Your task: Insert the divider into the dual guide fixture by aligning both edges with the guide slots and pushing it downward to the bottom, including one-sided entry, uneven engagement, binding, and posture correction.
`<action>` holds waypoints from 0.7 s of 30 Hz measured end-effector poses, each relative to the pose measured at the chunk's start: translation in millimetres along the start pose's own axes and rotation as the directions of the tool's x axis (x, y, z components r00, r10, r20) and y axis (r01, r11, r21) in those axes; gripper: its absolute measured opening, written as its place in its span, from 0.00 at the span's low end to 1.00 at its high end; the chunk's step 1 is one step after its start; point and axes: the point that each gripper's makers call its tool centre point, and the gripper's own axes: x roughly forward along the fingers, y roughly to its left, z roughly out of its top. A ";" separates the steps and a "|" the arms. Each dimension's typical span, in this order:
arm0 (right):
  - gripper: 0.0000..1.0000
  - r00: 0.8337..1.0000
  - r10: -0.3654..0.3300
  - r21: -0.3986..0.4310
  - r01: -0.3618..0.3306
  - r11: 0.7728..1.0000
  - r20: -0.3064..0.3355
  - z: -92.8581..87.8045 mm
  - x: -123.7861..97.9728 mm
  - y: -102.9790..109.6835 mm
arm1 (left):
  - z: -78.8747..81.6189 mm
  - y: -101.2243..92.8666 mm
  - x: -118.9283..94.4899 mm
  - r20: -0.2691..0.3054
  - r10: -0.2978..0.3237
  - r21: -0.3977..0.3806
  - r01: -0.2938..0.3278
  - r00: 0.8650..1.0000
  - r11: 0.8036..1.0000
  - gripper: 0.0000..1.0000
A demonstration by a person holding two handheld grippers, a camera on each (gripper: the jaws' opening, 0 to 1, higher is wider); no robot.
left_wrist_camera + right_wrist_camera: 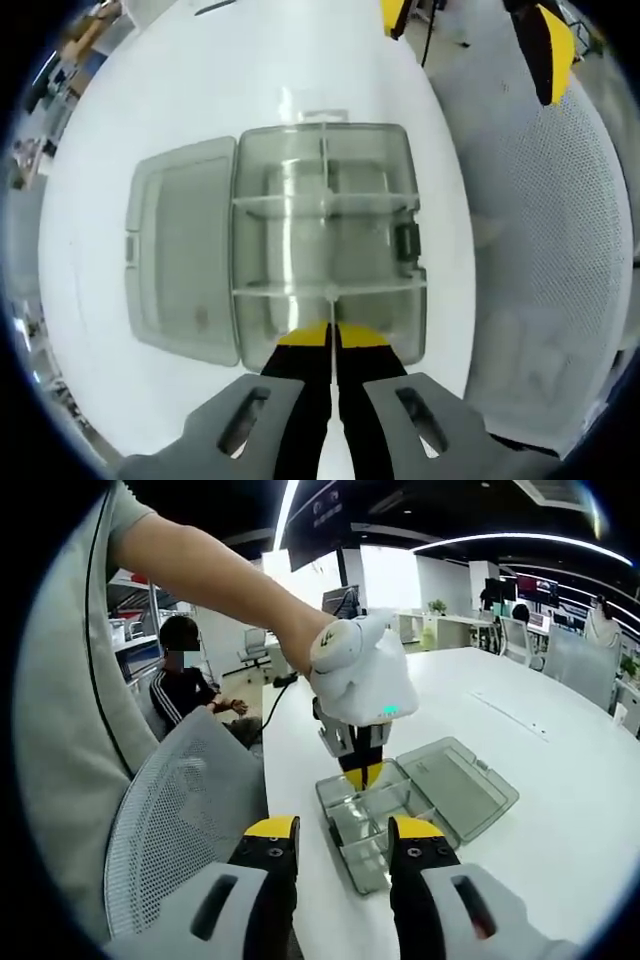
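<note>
A clear plastic box (325,128) lies on the white table with its lid (180,250) swung open to one side. Two clear cross dividers (300,205) span the box, and a lengthwise one (325,165) stands in the far cell. My left gripper (331,330) reaches down into the near cell, its yellow-tipped jaws shut on a thin clear divider (330,305) seen edge-on. In the right gripper view a hand holds the left gripper (362,773) upright over the box (395,825). My right gripper (342,832) hangs open short of the box, holding nothing.
A grey mesh chair (180,810) stands close to the table edge beside the box, also seen as the mesh chair (560,250). A person (185,685) sits farther back. The white table (560,750) stretches wide beyond the open lid (465,780).
</note>
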 end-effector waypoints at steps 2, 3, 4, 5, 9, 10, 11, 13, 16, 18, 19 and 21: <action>0.32 1.000 -0.001 -0.001 0.001 1.000 -0.002 -0.8 -1.0 -0.3 | 0.1 0.1 0.0 0.001 0.000 -0.006 0.000 1.000 1.000 0.00; 0.32 1.000 -0.002 0.000 0.002 1.000 -0.002 -1.3 -1.6 -0.5 | 0.2 0.2 0.0 0.000 0.002 -0.005 -0.002 1.000 1.000 0.00; 0.32 1.000 -0.003 0.000 0.003 1.000 -0.003 -1.7 -2.2 -0.7 | 0.3 0.3 0.0 0.000 0.001 -0.003 -0.001 1.000 1.000 0.00; 0.32 1.000 -0.005 -0.002 0.005 1.000 -0.006 -2.3 -3.0 -0.9 | 0.3 0.7 0.1 0.001 0.002 -0.002 -0.002 1.000 1.000 0.00; 0.33 1.000 -0.010 0.000 0.010 1.000 -0.008 -4.1 -4.7 -1.7 | 0.1 1.2 0.3 0.019 0.007 -0.034 -0.007 1.000 0.999 0.00; 0.33 1.000 -0.010 0.000 0.010 1.000 -0.008 -4.3 -4.8 -1.7 | 0.1 1.4 0.6 0.024 0.011 -0.038 -0.010 1.000 0.999 0.00; 0.33 1.000 -0.011 0.001 0.011 1.000 -0.009 -4.6 -4.9 -1.7 | -0.4 1.3 0.9 0.030 0.016 -0.039 -0.015 0.999 0.999 0.00; 0.34 1.000 -0.012 0.000 0.012 1.000 -0.011 -5.5 -5.4 -1.5 | -0.1 2.9 0.4 0.043 0.034 -0.041 -0.033 0.998 0.999 0.03; 0.34 1.000 -0.014 0.000 0.014 1.000 -0.015 -7.1 -5.7 -2.2 | 2.8 3.2 -2.7 0.068 0.045 -0.052 -0.041 0.997 0.998 0.09; 0.35 1.000 -0.016 0.002 0.016 1.000 -0.015 -6.8 -6.0 -2.7 | 3.6 4.5 -5.5 0.078 0.056 -0.059 -0.052 0.995 0.997 0.11; 0.35 1.000 -0.017 0.001 0.017 1.000 -0.015 -6.8 -6.2 -2.9 | 3.2 4.9 -6.0 0.080 0.059 -0.063 -0.054 0.995 0.997 0.11; 0.35 1.000 -0.018 0.002 0.018 1.000 -0.016 -7.2 -6.3 -3.9 | 2.8 4.7 -8.2 0.087 0.064 -0.067 -0.058 0.994 0.996 0.12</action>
